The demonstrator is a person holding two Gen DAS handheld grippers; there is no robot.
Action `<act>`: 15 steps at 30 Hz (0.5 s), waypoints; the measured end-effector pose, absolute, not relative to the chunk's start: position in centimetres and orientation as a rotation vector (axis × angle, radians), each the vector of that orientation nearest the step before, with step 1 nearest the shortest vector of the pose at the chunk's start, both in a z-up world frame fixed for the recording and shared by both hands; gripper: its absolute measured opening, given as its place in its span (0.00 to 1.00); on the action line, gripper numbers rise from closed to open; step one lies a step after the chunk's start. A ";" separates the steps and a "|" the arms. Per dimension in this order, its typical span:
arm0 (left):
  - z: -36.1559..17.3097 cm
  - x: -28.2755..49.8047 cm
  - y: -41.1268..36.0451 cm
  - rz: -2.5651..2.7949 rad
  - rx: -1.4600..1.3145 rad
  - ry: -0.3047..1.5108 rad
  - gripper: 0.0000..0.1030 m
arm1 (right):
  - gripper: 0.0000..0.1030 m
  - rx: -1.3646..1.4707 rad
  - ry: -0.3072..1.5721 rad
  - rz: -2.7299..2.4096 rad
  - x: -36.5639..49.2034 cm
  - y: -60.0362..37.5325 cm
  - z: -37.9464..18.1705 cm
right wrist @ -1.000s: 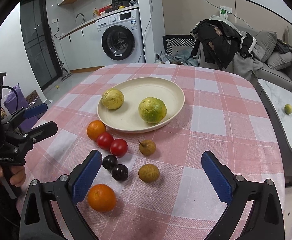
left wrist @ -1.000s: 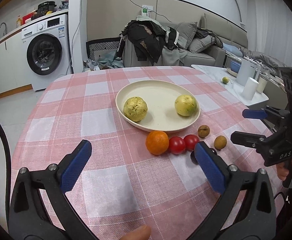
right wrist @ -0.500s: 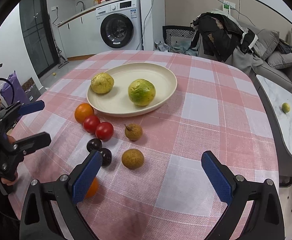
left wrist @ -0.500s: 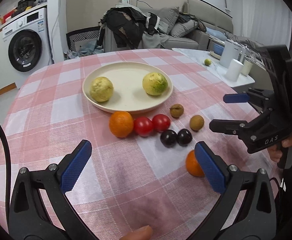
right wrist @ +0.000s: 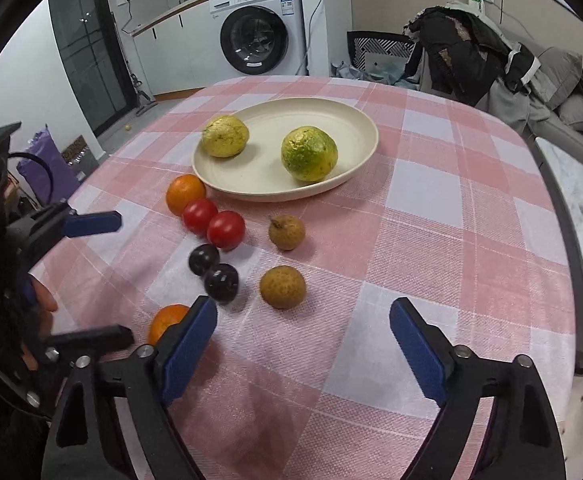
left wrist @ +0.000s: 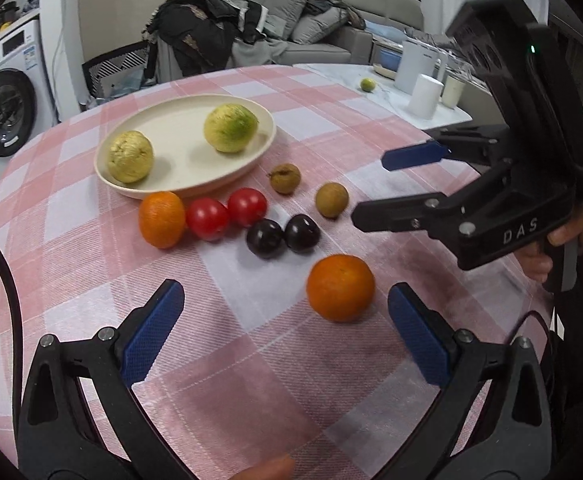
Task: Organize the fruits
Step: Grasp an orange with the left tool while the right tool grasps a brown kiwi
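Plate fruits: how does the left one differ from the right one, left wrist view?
Colour: the left fruit is pale yellow all over; the right fruit is yellow with green patches. Skin: the left fruit looks lumpy and wrinkled; the right fruit looks smoother and rounder. Place: the left fruit sits by the plate's near left rim, close to an orange; the right fruit sits farther back. Shared: both rest on the plate, apart, similar in size.

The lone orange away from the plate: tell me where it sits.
In the left wrist view the lone orange lies on the tablecloth, right of centre, nearer the camera than the two dark plums, apart from them.
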State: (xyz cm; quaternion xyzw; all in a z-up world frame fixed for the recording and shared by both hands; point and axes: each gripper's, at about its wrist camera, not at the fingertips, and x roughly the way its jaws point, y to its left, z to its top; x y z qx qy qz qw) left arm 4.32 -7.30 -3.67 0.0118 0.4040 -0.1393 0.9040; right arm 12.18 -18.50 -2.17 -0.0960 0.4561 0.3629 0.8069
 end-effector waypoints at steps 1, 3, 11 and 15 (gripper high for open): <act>-3.9 4.4 -7.6 -0.296 0.029 0.844 0.94 | 0.87 -0.205 0.979 0.778 12.1 -18.5 -2.2; -4.3 4.6 -8.0 -0.305 0.032 0.867 0.90 | 0.87 -0.205 0.980 0.782 12.1 -18.4 -2.2; -5.6 5.1 -8.7 -0.341 -0.001 0.914 0.72 | 0.74 -0.209 0.996 0.796 12.0 -18.0 -2.9; -5.6 5.1 -9.3 -0.346 0.017 0.911 0.68 | 0.71 -0.206 0.995 0.792 12.1 -17.9 -3.0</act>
